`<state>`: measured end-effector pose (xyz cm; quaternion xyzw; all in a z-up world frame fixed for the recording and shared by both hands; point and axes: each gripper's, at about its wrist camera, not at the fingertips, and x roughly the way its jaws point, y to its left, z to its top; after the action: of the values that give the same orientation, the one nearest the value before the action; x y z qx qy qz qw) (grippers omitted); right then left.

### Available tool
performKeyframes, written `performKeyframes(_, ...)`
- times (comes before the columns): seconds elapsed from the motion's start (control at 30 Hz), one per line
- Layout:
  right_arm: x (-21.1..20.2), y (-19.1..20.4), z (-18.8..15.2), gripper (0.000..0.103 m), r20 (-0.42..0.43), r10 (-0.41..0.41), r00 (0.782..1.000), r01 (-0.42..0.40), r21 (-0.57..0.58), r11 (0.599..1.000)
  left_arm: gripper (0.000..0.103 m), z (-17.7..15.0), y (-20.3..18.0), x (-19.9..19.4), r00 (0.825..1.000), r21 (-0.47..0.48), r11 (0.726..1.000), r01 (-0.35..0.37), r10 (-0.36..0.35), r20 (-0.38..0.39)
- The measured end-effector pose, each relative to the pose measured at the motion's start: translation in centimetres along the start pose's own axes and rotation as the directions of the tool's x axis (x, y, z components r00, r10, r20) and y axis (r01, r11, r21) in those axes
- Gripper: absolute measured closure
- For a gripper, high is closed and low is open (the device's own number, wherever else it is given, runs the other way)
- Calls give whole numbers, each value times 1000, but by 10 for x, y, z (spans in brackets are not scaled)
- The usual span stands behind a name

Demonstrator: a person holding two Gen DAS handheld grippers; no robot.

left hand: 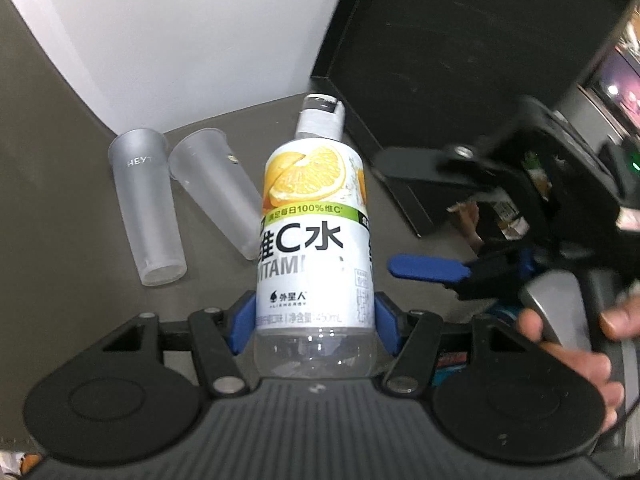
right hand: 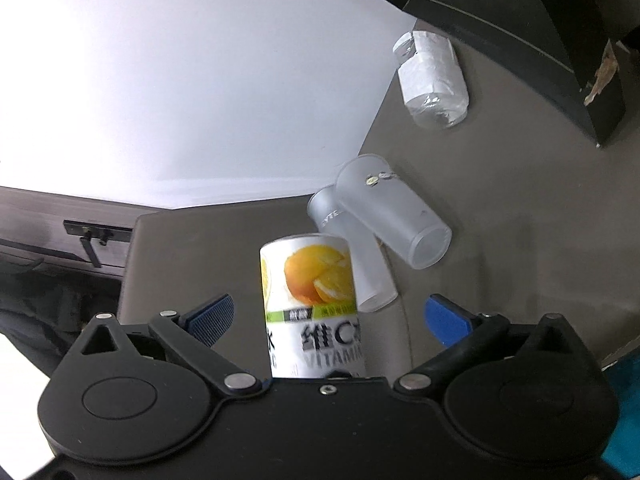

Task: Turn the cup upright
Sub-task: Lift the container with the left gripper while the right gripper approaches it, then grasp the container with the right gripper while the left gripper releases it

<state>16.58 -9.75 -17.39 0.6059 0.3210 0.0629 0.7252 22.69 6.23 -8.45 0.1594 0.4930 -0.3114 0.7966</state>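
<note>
I am holding a vitamin C water bottle (left hand: 316,240) in my left gripper (left hand: 316,326), its blue pads pressing against both sides of the lower label, so that hand is not free for the cups. My right gripper (right hand: 330,318) is spread wide, fingers well apart with nothing between them; the bottle's label is only showing behind the gap, low in the middle of the right wrist frame.

The two frosted cups are lying on their sides on the grey table (left hand: 60,220). In the left wrist view the lettered cup (left hand: 146,208) is sitting in the left middle of the frame, its long axis running from rim at upper left to base lower down, with the plain frosted cup (left hand: 218,196) just beside it, slanting toward the bottle. In the right wrist view both are lying above and right of my open fingers, the plain cup (right hand: 394,222) overlapping the lettered one (right hand: 352,256), bases pointing down-right.

I am judging the right gripper the one to take a cup, since it is the empty one and is facing them.

Only the right wrist view is showing a second, paper-wrapped bottle (right hand: 434,80) lying at upper right; only the left view is showing my right hand (left hand: 568,344) on its handle.
</note>
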Motion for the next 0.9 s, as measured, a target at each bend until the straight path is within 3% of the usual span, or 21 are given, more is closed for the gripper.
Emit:
performKeyframes(0.37,0,5,-15,1,-51,37,998,-39,-43,998,43,-29,-19,-19,1000,37,999,14,-13,-15)
performKeyframes(0.4,1,6,-17,5,-55,36,998,-39,-50,998,43,-31,-20,-20,1000,37,999,15,-15,-16)
performKeyframes(0.47,3,8,-20,22,-81,34,996,-39,-65,997,43,-34,-21,-22,1000,34,999,13,-12,-21)
performKeyframes(0.5,4,9,-22,42,-90,25,996,-32,-77,996,43,-36,-21,-23,1000,34,999,8,-7,-24)
performKeyframes(0.73,1,19,-36,43,-93,-6,996,-8,-146,989,43,-42,-21,-32,999,10,1000,-17,17,-50)
performKeyframes(0.9,-5,15,-37,43,-61,-73,995,62,-154,986,43,-45,-20,-43,998,1,999,-36,36,-45)
